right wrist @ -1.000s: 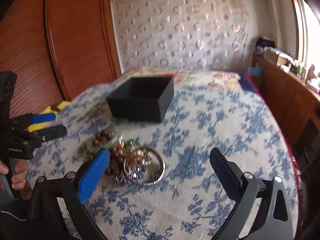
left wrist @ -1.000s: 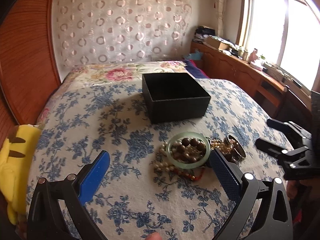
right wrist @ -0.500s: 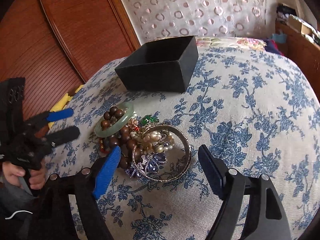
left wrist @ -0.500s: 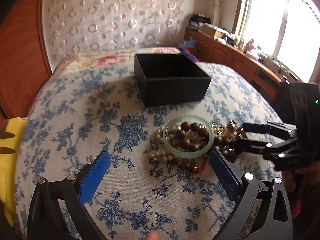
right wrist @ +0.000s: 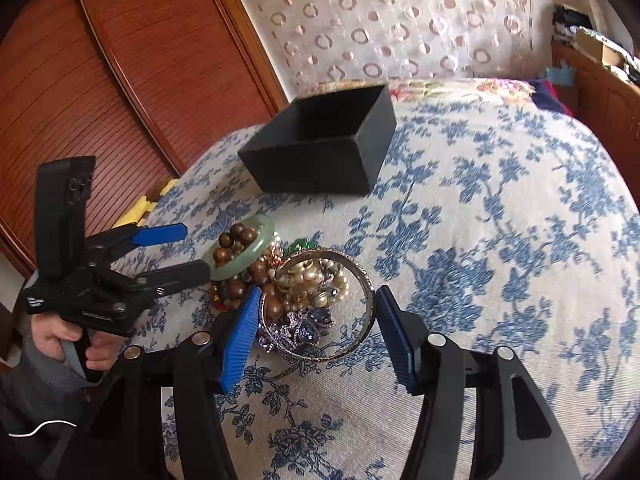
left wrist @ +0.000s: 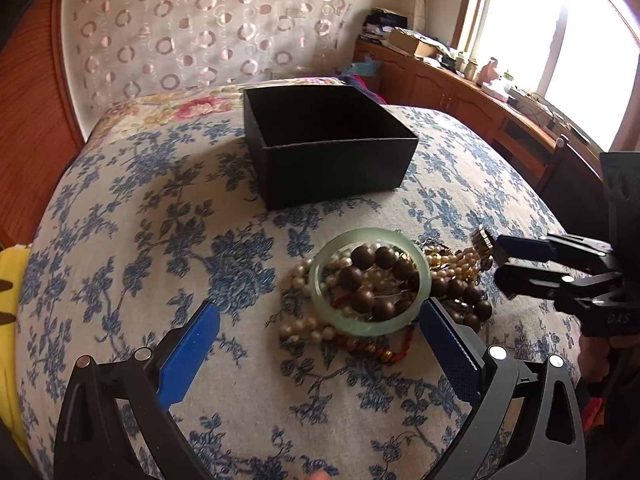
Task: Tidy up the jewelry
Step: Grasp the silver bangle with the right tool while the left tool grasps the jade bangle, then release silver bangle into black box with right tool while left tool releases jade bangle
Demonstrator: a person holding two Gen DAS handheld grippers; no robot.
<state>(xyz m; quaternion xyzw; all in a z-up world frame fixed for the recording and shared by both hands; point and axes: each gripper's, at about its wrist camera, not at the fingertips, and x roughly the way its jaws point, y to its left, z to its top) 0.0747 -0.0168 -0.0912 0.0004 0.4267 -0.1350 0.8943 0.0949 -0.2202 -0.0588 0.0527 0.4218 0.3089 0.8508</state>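
A heap of jewelry lies on the blue-flowered bedspread (left wrist: pixel 132 240): a jade bangle (left wrist: pixel 316 280) (right wrist: pixel 248 258) over brown wooden beads (left wrist: pixel 372 268), pearls (left wrist: pixel 304 328), and a silver bangle (right wrist: pixel 352 264) on a blue-gem piece (right wrist: pixel 308 328). Behind the heap stands an open, empty black box (left wrist: pixel 332 172) (right wrist: pixel 312 168). My right gripper (right wrist: pixel 318 328) (left wrist: pixel 500 260) straddles the silver bangle; its jaws are closing, with the pads close beside the rim. My left gripper (left wrist: pixel 320 344) (right wrist: pixel 198 250) is open, its right finger next to the jade bangle.
A yellow plush toy (left wrist: pixel 8 320) lies at the bed's left edge. Red-brown wooden panels (right wrist: pixel 100 80) rise to the left, a patterned curtain hangs behind the bed, and a cluttered wooden sideboard (left wrist: pixel 460 88) runs under the window. A hand (right wrist: pixel 56 336) holds the left gripper.
The right gripper dipped toward the heap and its jaws narrowed around the silver bangle. The left gripper moved down and closer to the jade bangle.
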